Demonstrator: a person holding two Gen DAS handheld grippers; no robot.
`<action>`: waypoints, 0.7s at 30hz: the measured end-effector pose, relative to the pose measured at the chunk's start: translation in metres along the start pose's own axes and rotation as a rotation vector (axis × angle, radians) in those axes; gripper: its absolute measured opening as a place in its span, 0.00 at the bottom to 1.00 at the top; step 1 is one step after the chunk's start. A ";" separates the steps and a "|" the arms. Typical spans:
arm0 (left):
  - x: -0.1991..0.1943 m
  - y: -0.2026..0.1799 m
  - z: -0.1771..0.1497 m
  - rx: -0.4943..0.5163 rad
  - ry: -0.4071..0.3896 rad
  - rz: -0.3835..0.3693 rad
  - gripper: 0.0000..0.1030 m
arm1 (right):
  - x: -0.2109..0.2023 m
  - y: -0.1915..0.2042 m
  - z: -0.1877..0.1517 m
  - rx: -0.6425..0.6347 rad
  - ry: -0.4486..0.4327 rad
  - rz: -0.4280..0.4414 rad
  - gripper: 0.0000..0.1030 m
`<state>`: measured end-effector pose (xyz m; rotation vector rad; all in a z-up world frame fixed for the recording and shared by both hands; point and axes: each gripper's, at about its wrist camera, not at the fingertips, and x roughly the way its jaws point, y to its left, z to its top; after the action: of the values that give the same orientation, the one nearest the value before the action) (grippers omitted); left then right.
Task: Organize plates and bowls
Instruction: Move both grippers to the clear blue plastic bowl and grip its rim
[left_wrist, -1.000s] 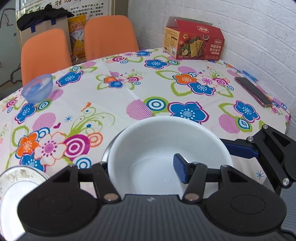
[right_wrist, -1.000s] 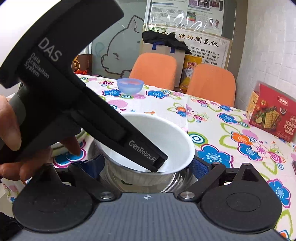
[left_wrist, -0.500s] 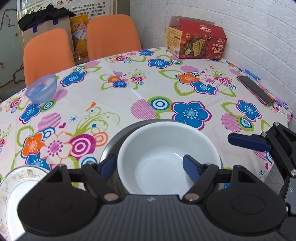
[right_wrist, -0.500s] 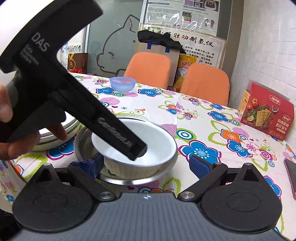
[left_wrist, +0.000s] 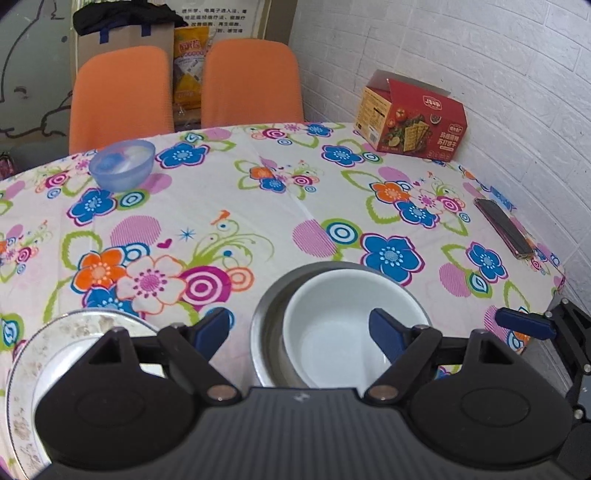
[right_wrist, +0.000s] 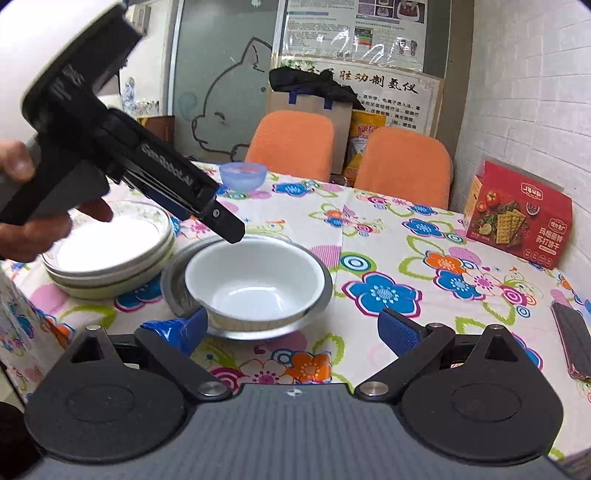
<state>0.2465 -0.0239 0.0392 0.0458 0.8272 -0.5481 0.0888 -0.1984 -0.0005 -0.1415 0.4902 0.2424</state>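
A white bowl (left_wrist: 343, 325) (right_wrist: 255, 280) sits nested inside a steel bowl (left_wrist: 267, 332) (right_wrist: 173, 280) near the table's front edge. My left gripper (left_wrist: 299, 328) hovers above and behind the pair, open, with nothing between its blue pads. In the right wrist view it (right_wrist: 229, 229) hangs over the bowls' left rim, held by a hand. My right gripper (right_wrist: 291, 328) is open too, just in front of the steel bowl and not touching it. A stack of white plates (left_wrist: 33, 354) (right_wrist: 110, 251) lies left of the bowls.
A translucent blue bowl (left_wrist: 122, 164) (right_wrist: 243, 175) stands at the table's far side, before two orange chairs (right_wrist: 291, 144). A red cracker box (left_wrist: 410, 118) (right_wrist: 517, 214) sits by the brick wall. A phone (left_wrist: 504, 227) (right_wrist: 572, 332) lies near the right edge.
Both grippers have drawn back and upward from the nested bowls. The left finger that was inside the white bowl is out, and the right fingers no longer flank the steel bowl.
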 end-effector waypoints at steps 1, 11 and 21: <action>0.000 0.004 0.003 -0.005 -0.005 0.015 0.80 | -0.002 -0.002 0.004 -0.005 -0.006 0.011 0.84; -0.024 0.078 0.046 -0.085 -0.051 0.166 0.80 | 0.027 -0.013 0.093 -0.155 -0.041 0.063 0.84; -0.020 0.163 0.138 -0.171 -0.131 0.272 0.81 | 0.163 -0.004 0.209 -0.095 -0.020 0.211 0.84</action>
<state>0.4084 0.0913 0.1201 -0.0342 0.7226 -0.2208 0.3225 -0.1300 0.1039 -0.1798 0.4743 0.4732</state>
